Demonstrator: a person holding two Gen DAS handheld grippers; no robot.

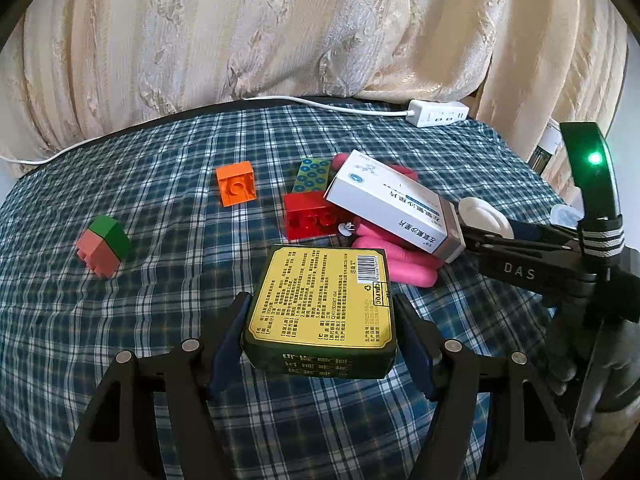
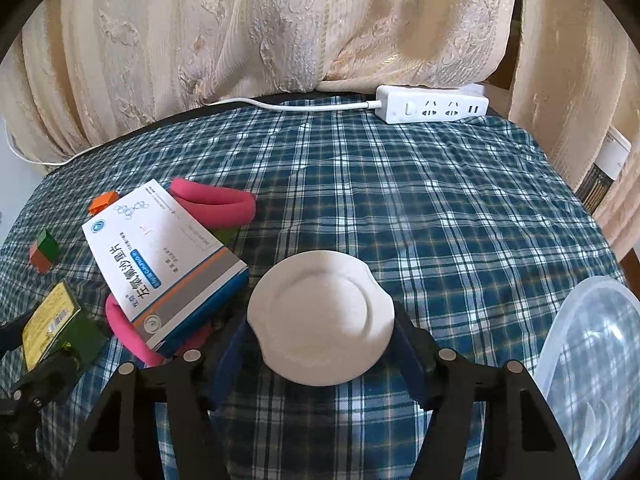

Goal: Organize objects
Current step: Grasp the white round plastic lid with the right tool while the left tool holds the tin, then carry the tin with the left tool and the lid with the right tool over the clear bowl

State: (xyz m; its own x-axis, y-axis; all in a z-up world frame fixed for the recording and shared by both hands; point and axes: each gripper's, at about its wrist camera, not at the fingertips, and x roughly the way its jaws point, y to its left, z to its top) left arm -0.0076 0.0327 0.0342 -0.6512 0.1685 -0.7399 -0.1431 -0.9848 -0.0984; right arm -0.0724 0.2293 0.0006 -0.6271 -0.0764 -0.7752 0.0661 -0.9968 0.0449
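- A plaid cloth (image 1: 168,184) is seen spread over the table, and everything is placed against the white medicine box (image 1: 390,210) lying tilted at mid-cloth.
- Under that box a pink foam loop (image 1: 394,268) is pinned; a red brick (image 1: 310,216) is touching the box's left side, with a patterned green brick (image 1: 314,176) just behind the red one.
- Further left of the box an orange brick (image 1: 237,183) is found, and well beyond it a green-and-pink block (image 1: 105,249).
- Behind the box, at the cloth's far edge by the curtain (image 1: 248,28), one white power strip (image 2: 434,109) is laid.
- The green tin (image 1: 322,312), yellow label up, is clamped in the left gripper (image 1: 322,320) just in front of the box, both pads pressed on its sides, pitched downward.
- The white round lid (image 2: 322,318) is gripped at its edges by the right gripper (image 2: 322,336), just right of the box's near end, also angled down at the cloth.
- A clear plastic container (image 2: 592,364) is glimpsed far right of the box.
- Count: four blocks, one box, one tin, one lid, one foam loop, one strip, two grippers.
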